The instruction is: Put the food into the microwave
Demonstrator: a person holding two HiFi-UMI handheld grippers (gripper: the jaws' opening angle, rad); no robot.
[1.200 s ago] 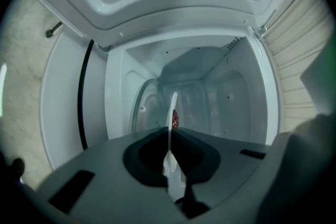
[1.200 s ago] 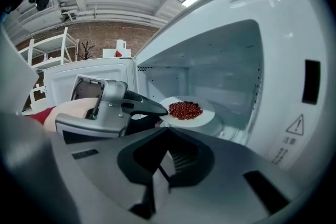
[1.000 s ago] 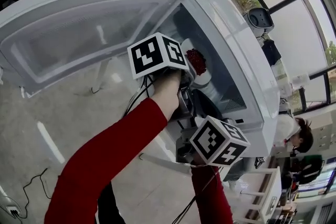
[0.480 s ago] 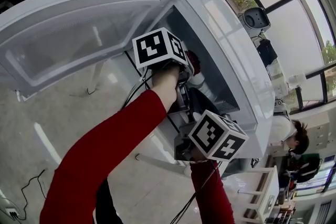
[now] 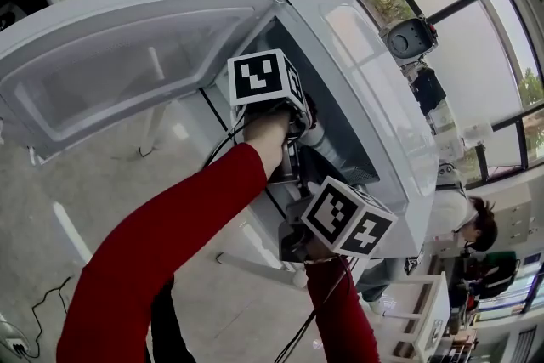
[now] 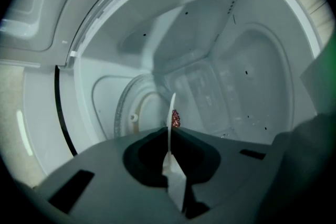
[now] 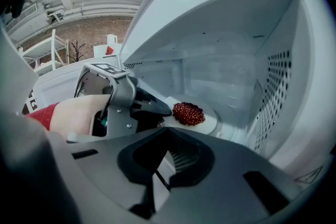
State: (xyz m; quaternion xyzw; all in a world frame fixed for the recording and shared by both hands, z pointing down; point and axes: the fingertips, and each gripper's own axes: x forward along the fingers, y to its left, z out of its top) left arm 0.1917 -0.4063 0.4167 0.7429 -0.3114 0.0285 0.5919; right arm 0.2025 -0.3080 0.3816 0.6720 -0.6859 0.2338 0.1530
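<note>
Both closed: right tongs (image 7: 167, 134) empty, left tongs (image 6: 170, 134) clamping the round white plate (image 7: 210, 122) of red berries (image 7: 188, 113) inside the white microwave (image 7: 236, 34); release likely comes next.

The microwave (image 5: 374, 98) stands open, its door (image 5: 127, 64) swung out to the left of the cavity. The plate (image 7: 207, 123) sits inside the cavity with the food (image 7: 188, 113) on top, and the left gripper (image 7: 165, 110) reaches in from the front, its jaws closed on the plate's near rim. The right gripper (image 5: 293, 246) is outside, before the opening and nearer the person than the left one, its jaws together.
</note>
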